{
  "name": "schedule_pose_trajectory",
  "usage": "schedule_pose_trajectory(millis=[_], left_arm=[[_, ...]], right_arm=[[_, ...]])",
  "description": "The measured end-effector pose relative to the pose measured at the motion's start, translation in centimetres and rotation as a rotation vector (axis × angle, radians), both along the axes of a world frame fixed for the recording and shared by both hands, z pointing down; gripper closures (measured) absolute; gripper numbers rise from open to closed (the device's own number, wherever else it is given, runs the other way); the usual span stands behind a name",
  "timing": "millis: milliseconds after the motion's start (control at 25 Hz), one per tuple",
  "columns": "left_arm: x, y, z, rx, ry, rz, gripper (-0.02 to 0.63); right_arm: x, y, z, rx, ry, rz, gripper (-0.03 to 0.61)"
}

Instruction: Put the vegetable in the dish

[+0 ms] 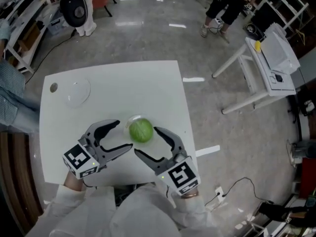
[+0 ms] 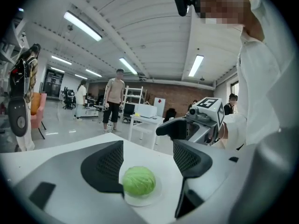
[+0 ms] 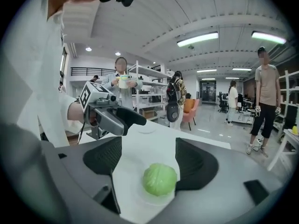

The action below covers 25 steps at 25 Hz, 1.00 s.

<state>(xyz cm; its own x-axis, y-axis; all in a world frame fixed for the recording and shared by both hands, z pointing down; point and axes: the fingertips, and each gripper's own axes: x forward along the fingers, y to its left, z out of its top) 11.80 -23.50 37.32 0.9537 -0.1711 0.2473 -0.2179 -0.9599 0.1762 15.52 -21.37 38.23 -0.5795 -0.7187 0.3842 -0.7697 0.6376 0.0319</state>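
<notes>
A round green cabbage (image 1: 141,131) sits in a small white dish (image 1: 133,119) near the middle of the white table (image 1: 148,88). My left gripper (image 1: 122,136) is open just left of it, jaws spread, nothing between them. My right gripper (image 1: 146,142) is open just right of and below it, also holding nothing. In the left gripper view the cabbage (image 2: 138,181) rests on the dish (image 2: 145,200) ahead of the open jaws. The right gripper view shows the cabbage (image 3: 160,179) on its dish (image 3: 145,197) between and beyond the open jaws.
A second clear dish (image 1: 77,91) and a small round dark object (image 1: 53,87) lie at the table's far left corner. A white folding table (image 1: 269,63) stands to the right on the floor. People stand in the background (image 1: 229,6).
</notes>
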Motion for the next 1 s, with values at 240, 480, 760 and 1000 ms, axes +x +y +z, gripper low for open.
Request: schedule_pose_trajectory(millis=[240, 480, 760, 1000], left_arm=[[-1.0, 0.3, -3.6, 0.062, 0.059, -0.034, 0.332], [-2.0, 0.7, -5.8, 0.110, 0.106, -0.085, 0.438], [-2.2, 1.5, -7.0, 0.122, 0.138, -0.126, 0.539], [-1.9, 1.9, -7.3, 0.105, 0.162, -0.132, 0.584]], right_arm=[[-1.8, 0.3, -4.2, 0.107, -0.094, 0.002, 0.213], [-2.9, 0.6, -7.0, 0.184, -0.180, 0.040, 0.286], [-2.8, 1.0, -9.1, 0.231, -0.273, 0.120, 0.464], [-2.6, 1.3, -8.9, 0.224, -0.297, 0.155, 0.545]])
